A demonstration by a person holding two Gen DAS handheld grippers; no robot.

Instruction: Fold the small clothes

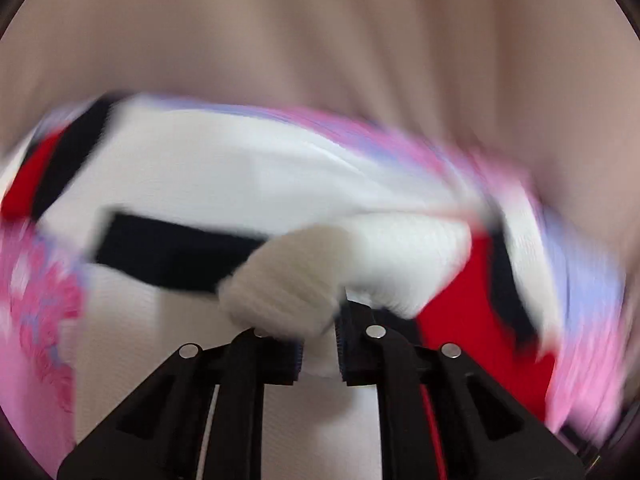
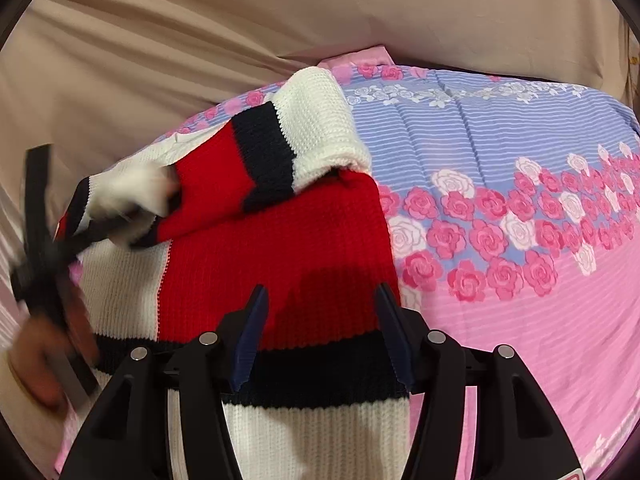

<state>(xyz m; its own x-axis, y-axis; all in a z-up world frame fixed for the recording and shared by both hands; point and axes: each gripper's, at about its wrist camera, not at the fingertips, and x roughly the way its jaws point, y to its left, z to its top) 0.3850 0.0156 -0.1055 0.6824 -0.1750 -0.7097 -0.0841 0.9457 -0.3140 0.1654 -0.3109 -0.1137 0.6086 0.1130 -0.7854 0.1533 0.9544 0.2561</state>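
The left hand-held gripper (image 1: 318, 356) angles downward, its jaws clamped on a bunched white fold of a knitted sweater (image 2: 280, 240); this wrist view is heavily blurred. In the right wrist view a person's hand (image 2: 36, 364) holds that gripper at the sweater's left side, pinching a white cuff. The right hand-held gripper (image 2: 322, 340) also tilts downward, its jaws apart over the sweater's red panel and navy band, touching nothing. The sweater, red, white and navy, lies on a pink and lilac rose-printed sheet (image 2: 520, 200), one sleeve folded across its body. Beige cloth (image 2: 240, 20) lies beyond the sweater.
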